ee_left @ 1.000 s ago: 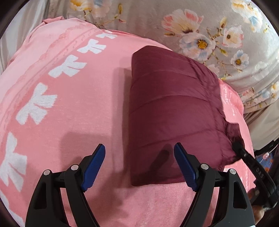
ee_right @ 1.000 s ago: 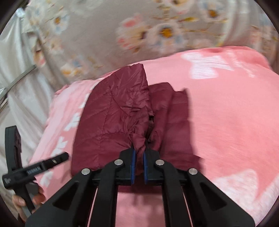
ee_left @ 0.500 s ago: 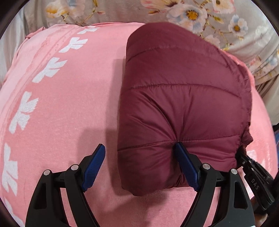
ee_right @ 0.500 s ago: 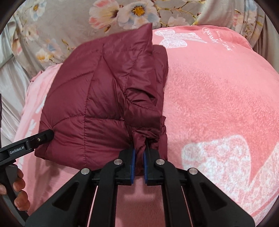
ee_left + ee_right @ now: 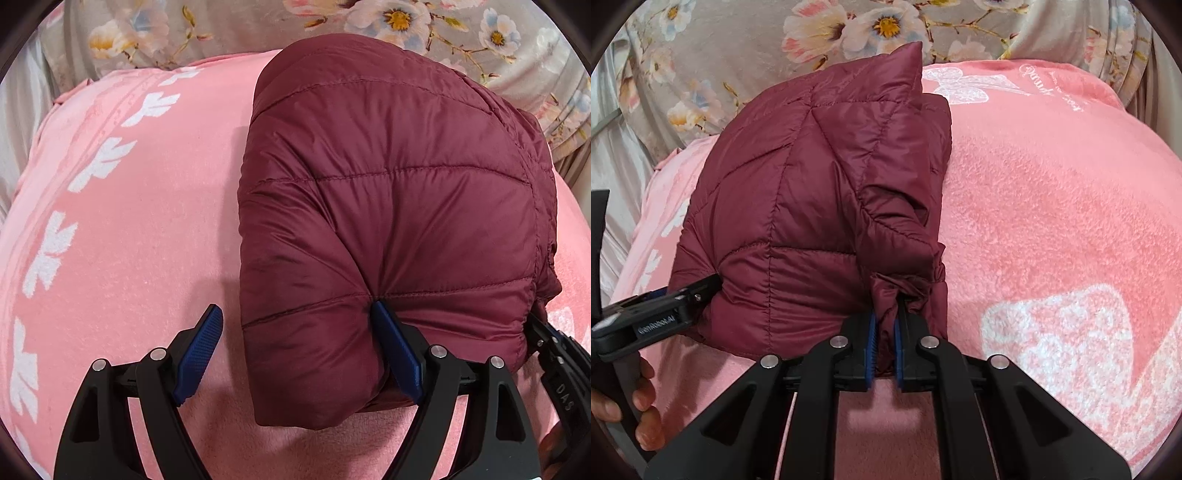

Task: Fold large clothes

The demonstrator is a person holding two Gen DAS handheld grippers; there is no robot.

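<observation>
A: Pretty sure this is a bedroom at home. That fuzzy pink fleece blanket with white bow prints [image 5: 122,236] is spread over something soft and rounded, like a bed.

B: Agreed. The grey bedsheet printed with pale flowers [image 5: 738,48] behind it, plus a maroon quilted puffer jacket [image 5: 820,206] lying on top.

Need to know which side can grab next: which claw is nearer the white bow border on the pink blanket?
Left. The left claw hangs open beside the bow border; the right claw is beyond the maroon jacket, clamped on it.
</observation>
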